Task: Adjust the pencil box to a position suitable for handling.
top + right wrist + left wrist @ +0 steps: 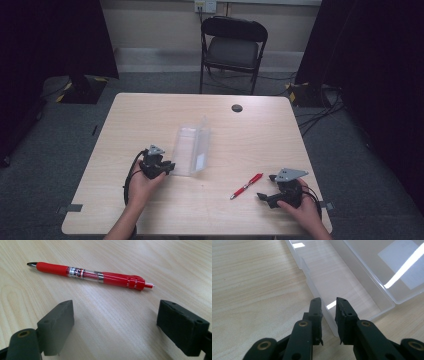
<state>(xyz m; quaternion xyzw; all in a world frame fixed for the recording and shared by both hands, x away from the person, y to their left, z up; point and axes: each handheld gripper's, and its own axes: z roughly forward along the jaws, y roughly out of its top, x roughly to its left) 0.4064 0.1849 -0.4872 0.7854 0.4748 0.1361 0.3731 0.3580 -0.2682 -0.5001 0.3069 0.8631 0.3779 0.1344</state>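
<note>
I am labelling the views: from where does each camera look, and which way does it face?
High view: above the person's side, facing forward and down on the pale wooden table; forearms show.
Left gripper view: along narrowly parted jaws astride a wall of the clear plastic open case.
Right gripper view: along wide jaws toward the red retractable pen.
High shares both.

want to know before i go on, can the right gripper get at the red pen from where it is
Probably yes. The right gripper has its jaws wide open, aimed at the red pen, which lies flat on bare table just ahead with nothing between them. The clear case sits off by the left gripper.
</note>
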